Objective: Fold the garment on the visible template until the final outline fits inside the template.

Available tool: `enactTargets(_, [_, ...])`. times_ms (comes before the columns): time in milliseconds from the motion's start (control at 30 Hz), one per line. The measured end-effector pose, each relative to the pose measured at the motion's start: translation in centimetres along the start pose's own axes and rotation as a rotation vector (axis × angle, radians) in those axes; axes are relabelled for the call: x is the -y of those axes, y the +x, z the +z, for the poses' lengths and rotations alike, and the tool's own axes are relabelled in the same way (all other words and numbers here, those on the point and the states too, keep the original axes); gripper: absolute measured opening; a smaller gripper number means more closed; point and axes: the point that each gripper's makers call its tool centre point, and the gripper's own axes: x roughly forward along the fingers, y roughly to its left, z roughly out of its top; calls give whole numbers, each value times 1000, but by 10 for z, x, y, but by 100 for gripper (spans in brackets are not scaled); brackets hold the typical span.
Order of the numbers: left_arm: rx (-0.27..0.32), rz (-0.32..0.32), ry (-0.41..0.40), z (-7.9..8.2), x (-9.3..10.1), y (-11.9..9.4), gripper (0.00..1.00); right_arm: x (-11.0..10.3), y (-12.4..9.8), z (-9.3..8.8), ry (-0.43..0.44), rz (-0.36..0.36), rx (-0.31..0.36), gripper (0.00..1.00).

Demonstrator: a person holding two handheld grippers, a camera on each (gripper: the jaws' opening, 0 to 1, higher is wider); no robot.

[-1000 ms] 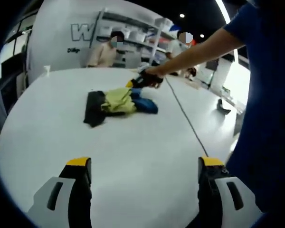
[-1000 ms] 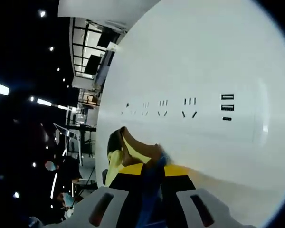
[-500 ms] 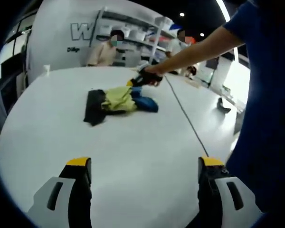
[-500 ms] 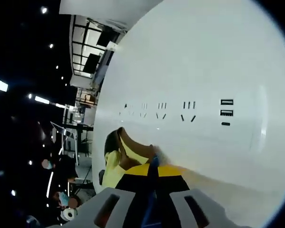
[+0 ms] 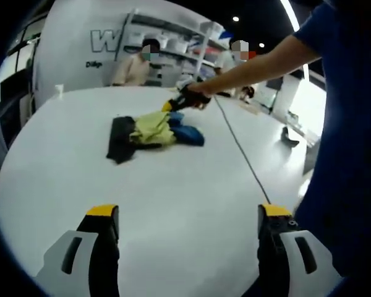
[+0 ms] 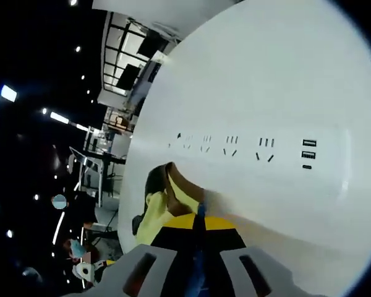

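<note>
Little has moved: garment drawn slightly further up the table. Left gripper hangs back near the table's edge, jaws spread, holding nothing. Right gripper stays pinched on the blue edge, apparently to lift a fold. Template not discernible.

- My left gripper: jaws spread wide apart, nothing between them, hovering over the near edge of the table.
- My right gripper: jaws pinched tight on blue cloth.
- My right arm stretched out toward the table's far side, sleeve at the shoulder; right gripper at its end.
</note>
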Motion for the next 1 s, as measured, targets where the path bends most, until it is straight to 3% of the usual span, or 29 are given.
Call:
enactTargets(200, [11, -16, 5, 4, 2, 3, 88, -16, -4, -5, -29, 23, -12, 0])
enactTargets(600, [33, -26, 17, 6, 2, 4, 88, -49, -9, -35, -134, 32, -81, 0])
enactTargets(1000, [36, -29, 30, 10, 4, 1, 87, -71, -17, -55, -202, 49, -98, 0])
